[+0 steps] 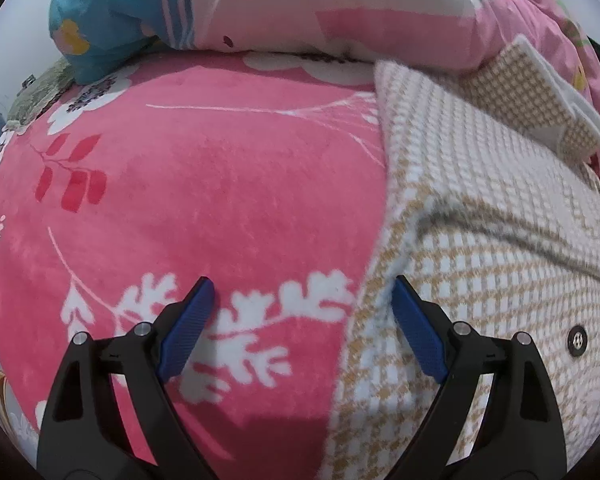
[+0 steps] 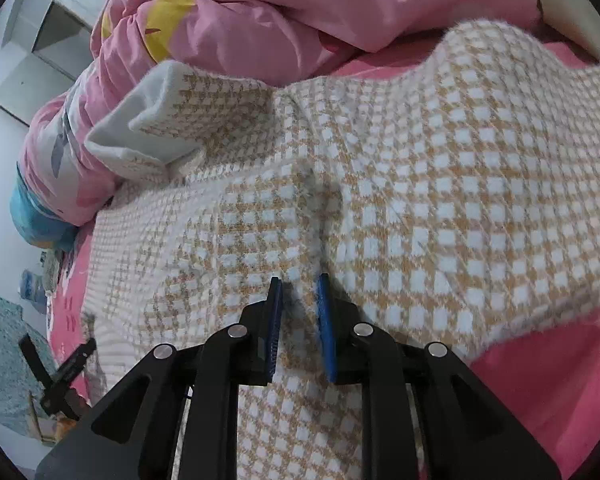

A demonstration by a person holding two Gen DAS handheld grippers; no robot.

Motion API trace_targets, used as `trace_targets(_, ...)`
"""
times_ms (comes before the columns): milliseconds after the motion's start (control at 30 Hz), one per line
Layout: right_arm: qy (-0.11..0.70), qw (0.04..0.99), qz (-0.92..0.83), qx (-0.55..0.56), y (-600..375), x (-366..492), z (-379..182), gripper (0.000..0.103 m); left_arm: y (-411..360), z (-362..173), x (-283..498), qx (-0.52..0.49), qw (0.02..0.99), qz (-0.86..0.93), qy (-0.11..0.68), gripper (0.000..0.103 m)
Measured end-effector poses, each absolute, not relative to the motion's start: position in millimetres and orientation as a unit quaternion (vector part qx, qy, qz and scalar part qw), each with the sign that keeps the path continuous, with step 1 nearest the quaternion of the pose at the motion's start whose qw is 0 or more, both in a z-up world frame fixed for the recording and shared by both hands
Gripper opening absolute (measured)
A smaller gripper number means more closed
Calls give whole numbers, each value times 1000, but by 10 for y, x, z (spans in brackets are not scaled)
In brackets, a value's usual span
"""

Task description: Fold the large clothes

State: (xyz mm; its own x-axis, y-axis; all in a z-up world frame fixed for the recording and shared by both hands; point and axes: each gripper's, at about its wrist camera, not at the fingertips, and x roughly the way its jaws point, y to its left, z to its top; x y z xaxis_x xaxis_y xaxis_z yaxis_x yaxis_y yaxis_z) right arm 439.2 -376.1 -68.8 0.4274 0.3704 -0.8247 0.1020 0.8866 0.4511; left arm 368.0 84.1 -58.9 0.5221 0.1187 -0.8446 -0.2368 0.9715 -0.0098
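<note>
A tan-and-white checked knit garment lies spread over a pink flowered blanket. Its cuffed sleeve is folded back at the far side, and two dark buttons show near the front. My left gripper is open wide at the garment's left edge, with one pad over the blanket, the other against the cloth edge. In the right wrist view the garment fills the frame. My right gripper stands just above it, open by a narrow gap, with a ridge of the cloth running between the pads.
A bunched pink quilt and a blue pillow lie along the bed's far side, touching the sleeve. Bare blanket shows at the right. White furniture and a teal rug lie past the bed edge.
</note>
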Motion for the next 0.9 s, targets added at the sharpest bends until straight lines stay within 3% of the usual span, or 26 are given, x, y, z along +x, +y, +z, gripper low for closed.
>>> trace_targets(167,537,824,59,169,-3630,4478,-671,19,945,-622,3695,-91,864,94,486,86)
trace_targets(367,475,876,62,48,-3180,4343,-150,43,1009,-242,3517,-96,887,68,446,86)
trace_targets(567,483,867,110,43,-2813,4514,-352,43,796,114,3813,-86,905,41,414,86)
trace_targets(667,521,847,96,34,-2782,4663,-813,43,513,109,4062,-70,905,23,419,86)
trace_targets(767,517,848,103,59,-2847,4638,-718,43,226,16,4229,-51,898,6,437,86)
trace_targets(833,515,846,112,85,-2986,4540,-590,46,31,-64,4313,-36,893,-8,449,86)
trace_targets(900,506,850,108,105,-3152,4421,-470,56,-131,-160,4393,-27,888,-15,458,86)
